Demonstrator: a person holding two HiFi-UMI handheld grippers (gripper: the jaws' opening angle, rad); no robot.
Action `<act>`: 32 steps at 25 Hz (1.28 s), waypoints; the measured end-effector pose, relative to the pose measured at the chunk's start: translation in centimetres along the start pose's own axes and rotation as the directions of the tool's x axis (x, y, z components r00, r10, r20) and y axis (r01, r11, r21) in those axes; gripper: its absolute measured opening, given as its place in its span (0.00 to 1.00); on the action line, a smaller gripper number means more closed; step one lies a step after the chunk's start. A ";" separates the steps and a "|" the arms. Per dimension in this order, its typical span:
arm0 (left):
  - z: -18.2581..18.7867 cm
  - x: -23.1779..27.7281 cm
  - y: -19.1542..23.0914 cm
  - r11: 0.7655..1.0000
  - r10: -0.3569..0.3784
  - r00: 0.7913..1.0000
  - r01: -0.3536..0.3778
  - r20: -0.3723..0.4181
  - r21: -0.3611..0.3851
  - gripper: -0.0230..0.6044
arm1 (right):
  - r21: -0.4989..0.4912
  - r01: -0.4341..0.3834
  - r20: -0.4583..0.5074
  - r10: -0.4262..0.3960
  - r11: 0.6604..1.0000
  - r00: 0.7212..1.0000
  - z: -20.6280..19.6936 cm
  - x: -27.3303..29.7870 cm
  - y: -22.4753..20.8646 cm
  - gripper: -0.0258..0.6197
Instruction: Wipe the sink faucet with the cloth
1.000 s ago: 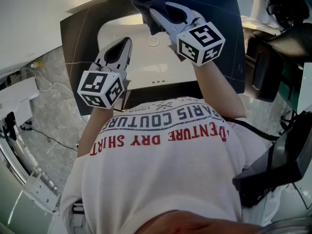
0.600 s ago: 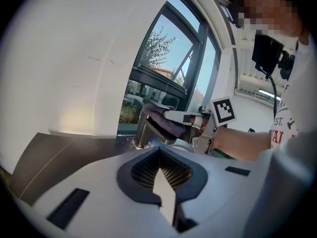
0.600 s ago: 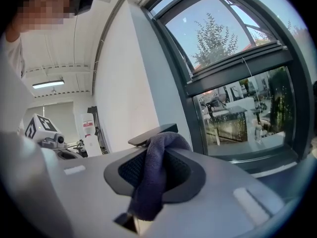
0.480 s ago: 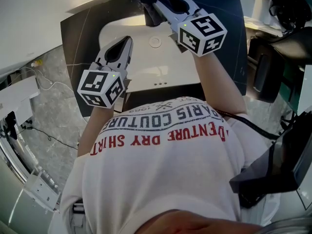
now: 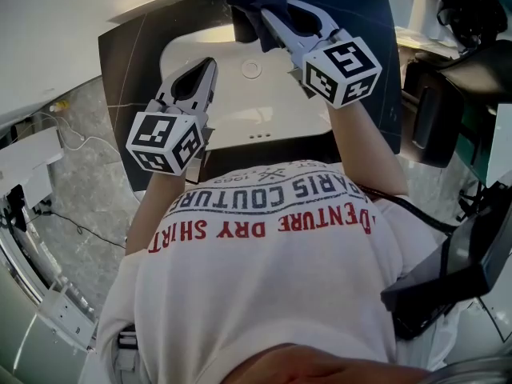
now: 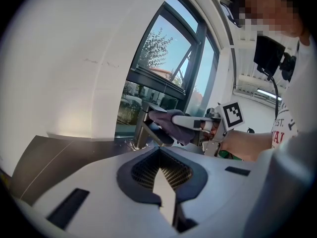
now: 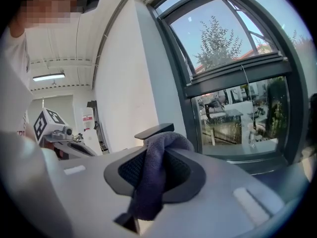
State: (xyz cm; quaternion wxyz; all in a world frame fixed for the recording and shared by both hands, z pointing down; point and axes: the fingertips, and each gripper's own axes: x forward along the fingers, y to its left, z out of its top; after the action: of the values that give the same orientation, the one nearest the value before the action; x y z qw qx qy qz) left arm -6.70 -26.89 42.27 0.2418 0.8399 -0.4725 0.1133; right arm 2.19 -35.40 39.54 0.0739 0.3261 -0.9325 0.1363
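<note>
Two grippers show in the head view. The left gripper point(image 5: 210, 66) hovers over the near left part of the white sink point(image 5: 210, 118), its jaws together and holding nothing. Ahead of it and to its right, the right gripper point(image 5: 258, 13) reaches to the sink's far edge, its jaws clamped on a dark blue cloth point(image 5: 250, 21). The drain point(image 5: 251, 69) lies between the two grippers, nearer the right one. A dark counter point(image 5: 124, 62) surrounds the sink. From here the faucet cannot be told apart from the cloth bunched at the right gripper's tip.

From the left gripper view, the jaws meet in a closed point with nothing between them. Beyond their tip stands the metal faucet point(image 6: 142, 126), with the cloth point(image 6: 172, 124) draped over its top and touching it. The right gripper point(image 6: 167, 123) comes in from the right, holding that cloth, its marker cube point(image 6: 232, 114) behind it. A window point(image 6: 163, 68) rises behind the faucet.

From the right gripper view, the jaws pinch the cloth point(image 7: 152, 180), which runs down between them and bulges over their tip. Just past that bulge, touching it, shows the faucet's flat dark top point(image 7: 154, 131). The left gripper point(image 7: 74, 148) sits off to the left, well apart from the faucet.
</note>
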 end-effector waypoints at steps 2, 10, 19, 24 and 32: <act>0.3 -0.2 -0.6 1.000 -0.007 1.000 0.007 0.011 0.004 0.04 | -0.019 0.017 -0.004 -0.017 1.000 1.000 0.2 -1.5 0.4 0.15; 2.3 -1.3 -2.0 0.999 -0.021 0.999 0.020 0.043 0.026 0.04 | -0.185 0.059 0.029 -0.055 0.981 0.998 5.0 -4.0 2.2 0.15; 4.7 -2.4 -1.7 0.999 -0.020 0.998 0.017 0.055 0.049 0.04 | -0.138 -0.035 0.067 0.045 0.990 0.997 9.0 0.4 4.2 0.15; 4.6 -1.8 -0.6 0.999 -0.025 0.999 0.023 0.049 0.037 0.04 | -0.129 -0.018 -0.055 0.011 0.991 0.998 5.4 3.1 3.3 0.15; 4.2 -0.7 0.6 0.999 -0.030 0.999 0.029 0.044 0.014 0.04 | -0.110 -0.024 -0.074 0.015 0.994 0.997 5.0 3.7 2.5 0.15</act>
State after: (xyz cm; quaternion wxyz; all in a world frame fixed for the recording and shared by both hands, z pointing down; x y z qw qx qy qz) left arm -7.75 -28.82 38.61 0.2275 0.8506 -0.4646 0.0942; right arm -2.47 -37.24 35.11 0.1245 0.3072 -0.9385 0.0971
